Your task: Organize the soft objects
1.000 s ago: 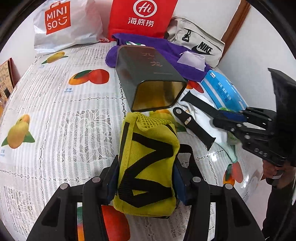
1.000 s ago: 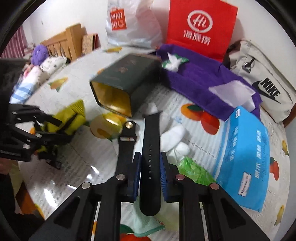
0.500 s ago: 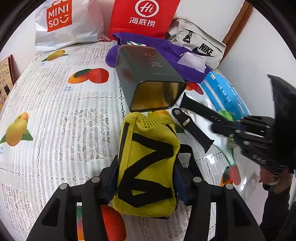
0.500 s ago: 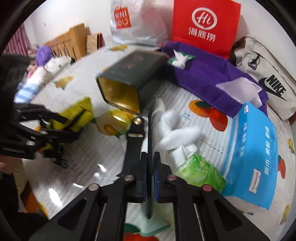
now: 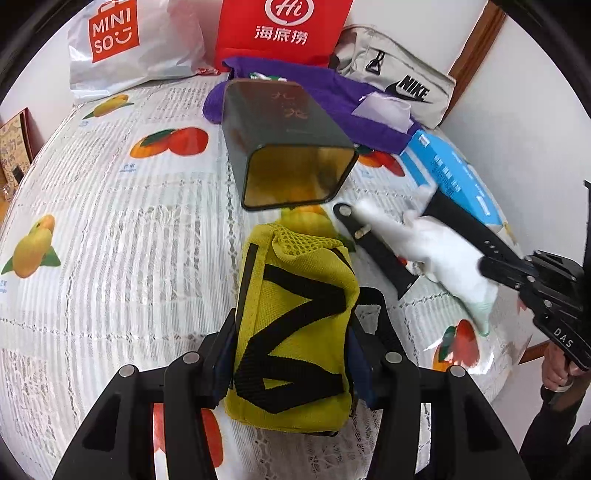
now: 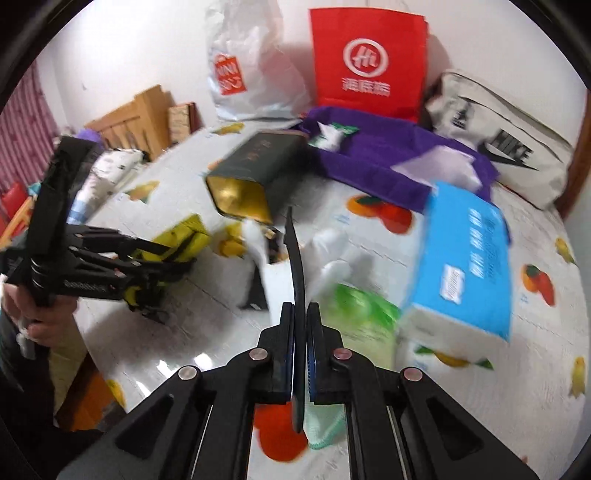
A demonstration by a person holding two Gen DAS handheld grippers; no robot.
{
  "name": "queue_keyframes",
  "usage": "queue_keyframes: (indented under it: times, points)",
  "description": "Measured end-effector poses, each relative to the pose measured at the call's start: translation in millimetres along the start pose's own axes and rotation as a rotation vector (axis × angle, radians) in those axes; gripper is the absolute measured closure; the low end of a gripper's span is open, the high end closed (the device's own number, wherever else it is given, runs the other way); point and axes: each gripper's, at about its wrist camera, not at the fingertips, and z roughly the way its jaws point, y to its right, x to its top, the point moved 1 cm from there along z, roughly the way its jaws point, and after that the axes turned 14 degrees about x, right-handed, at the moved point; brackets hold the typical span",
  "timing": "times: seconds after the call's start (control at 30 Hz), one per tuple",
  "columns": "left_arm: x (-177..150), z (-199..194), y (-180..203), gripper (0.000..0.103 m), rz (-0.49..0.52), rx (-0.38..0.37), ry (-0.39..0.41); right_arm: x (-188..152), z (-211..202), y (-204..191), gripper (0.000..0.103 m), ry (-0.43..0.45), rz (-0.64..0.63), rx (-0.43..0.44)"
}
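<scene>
The dark green tin (image 5: 284, 147) lies on its side on the bench (image 5: 110, 229), its gold-lined mouth facing the cameras, and serves here as the landmark. Just in front of that mouth, the left tool (image 5: 291, 354) is clamped on a yellow pouch (image 5: 295, 325) with black straps, its pads pressing both sides of the pouch, which rests on the fruit-printed lace cloth. To the right of the tin's mouth, the right tool (image 6: 300, 332) has its pads squeezed nearly together on a black watch strap (image 6: 295, 251), gripped edge-on so that the strap sticks out forward toward the tin and is lifted off the cloth. A second black strap piece (image 5: 373, 251) with a buckle lies flat just right of the tin's mouth, partly under a white glove (image 5: 439, 254) that spreads across the cloth beside it. Farther right of the tin sit a blue tissue pack (image 6: 469, 258) and a green packet (image 6: 362, 310). Behind the tin lies a purple cloth (image 5: 332, 99), and beyond that stand a red paper bag (image 5: 280, 29), a white shopping bag (image 5: 129, 40) and a grey sports bag (image 5: 399, 81) against the wall. The right view is blurred.
</scene>
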Motion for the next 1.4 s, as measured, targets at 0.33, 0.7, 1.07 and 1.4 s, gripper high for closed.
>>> queue_keyframes:
  times: [0.33, 0.7, 1.07, 1.4]
  points:
    - [-4.8, -1.5, 2.9, 0.053, 0.003, 0.006, -0.006, -30.2, -3.6, 24.4, 0.094, -0.037, 0.06, -0.029]
    - [-5.1, -1.3, 1.2, 0.052, 0.004, -0.008, -0.003, -39.6, -14.7, 21.4, 0.082, -0.025, 0.048, -0.066]
    - [-4.4, -3.3, 0.9, 0.052, -0.006, -0.037, 0.008, -36.2, -30.2, 15.8, 0.098, 0.06, 0.054, -0.011]
    - [5.6, -7.2, 9.1, 0.053, 0.002, -0.065, 0.037, -48.9, -68.9, 33.8, 0.098, 0.142, 0.152, -0.02]
